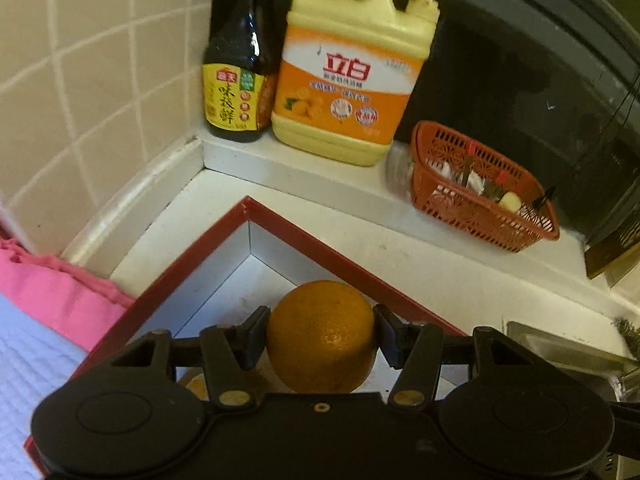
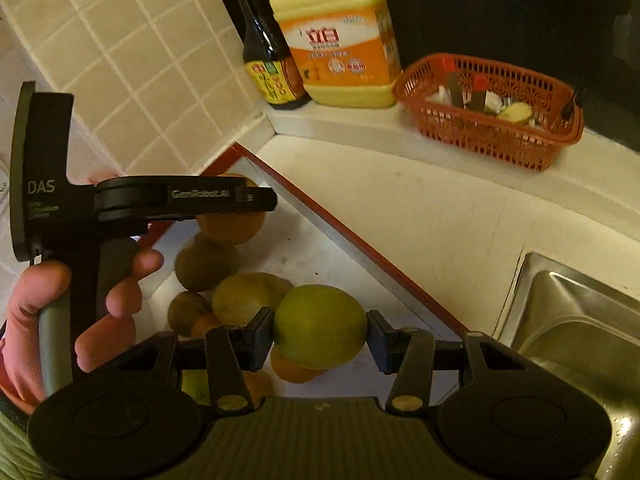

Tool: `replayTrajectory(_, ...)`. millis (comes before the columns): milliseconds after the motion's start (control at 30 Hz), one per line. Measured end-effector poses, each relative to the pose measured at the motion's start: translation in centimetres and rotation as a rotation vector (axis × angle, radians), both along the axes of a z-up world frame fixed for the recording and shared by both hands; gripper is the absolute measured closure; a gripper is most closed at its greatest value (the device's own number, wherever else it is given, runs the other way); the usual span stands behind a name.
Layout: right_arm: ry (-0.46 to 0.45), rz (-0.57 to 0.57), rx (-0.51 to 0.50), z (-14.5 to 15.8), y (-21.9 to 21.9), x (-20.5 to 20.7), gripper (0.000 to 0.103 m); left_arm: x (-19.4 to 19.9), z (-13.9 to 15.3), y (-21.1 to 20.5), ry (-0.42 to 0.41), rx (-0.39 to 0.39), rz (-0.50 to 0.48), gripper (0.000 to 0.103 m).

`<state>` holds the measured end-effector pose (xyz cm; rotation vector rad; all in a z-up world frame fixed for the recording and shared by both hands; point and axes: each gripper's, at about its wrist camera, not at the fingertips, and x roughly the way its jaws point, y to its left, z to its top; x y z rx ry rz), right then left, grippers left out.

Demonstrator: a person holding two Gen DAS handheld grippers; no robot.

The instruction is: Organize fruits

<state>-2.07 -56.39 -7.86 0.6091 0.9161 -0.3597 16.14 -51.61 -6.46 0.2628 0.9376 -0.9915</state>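
In the left wrist view my left gripper (image 1: 321,338) is shut on an orange (image 1: 320,336), held over the far corner of a red-rimmed box (image 1: 304,240) with a white inside. In the right wrist view my right gripper (image 2: 320,332) is shut on a green round fruit (image 2: 320,326) above the same box (image 2: 360,240). Several fruits lie in the box below: brown kiwis (image 2: 206,266), a yellowish fruit (image 2: 244,296), an orange one (image 2: 296,372). The left gripper body (image 2: 120,200), in a person's hand (image 2: 108,312), shows at the left with its orange (image 2: 232,228) partly hidden.
A dark sauce bottle (image 1: 236,92) and a yellow detergent jug (image 1: 348,80) stand on the ledge in the tiled corner. A red basket (image 1: 484,188) with small items sits to their right. A steel sink (image 2: 576,320) lies right of the box. Pink cloth (image 1: 60,292) lies at left.
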Motion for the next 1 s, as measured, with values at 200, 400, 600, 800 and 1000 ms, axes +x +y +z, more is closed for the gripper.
replayTrajectory(200, 0.039, -0.041, -0.001, -1.5, 0.0, 1.2, 0.052, 0.2, -1.6, -1.0, 0.003, 0.025, -0.015, 0.036)
replayTrajectory(400, 0.082, -0.067, -0.047, -2.9, 0.5, 2.8, 0.052, -0.2, -2.3, -1.4, -0.004, 0.039, -0.034, 0.036)
replayTrajectory(600, 0.089, -0.072, -0.031, -3.2, 0.8, 3.2, 0.051, -0.4, -2.2, -1.2, 0.009, 0.034, -0.06, 0.036)
replayTrajectory(800, 0.054, -0.095, -0.058, -1.6, 0.5, 2.1, 0.045, -1.0, 0.3, 0.4, -0.026, -0.02, -0.076, 0.03)
replayTrajectory(1000, 0.024, -0.106, -0.074, 0.1, 1.2, 0.5, 0.041, -2.2, 2.7, 2.6, -0.064, -0.041, -0.062, 0.03)
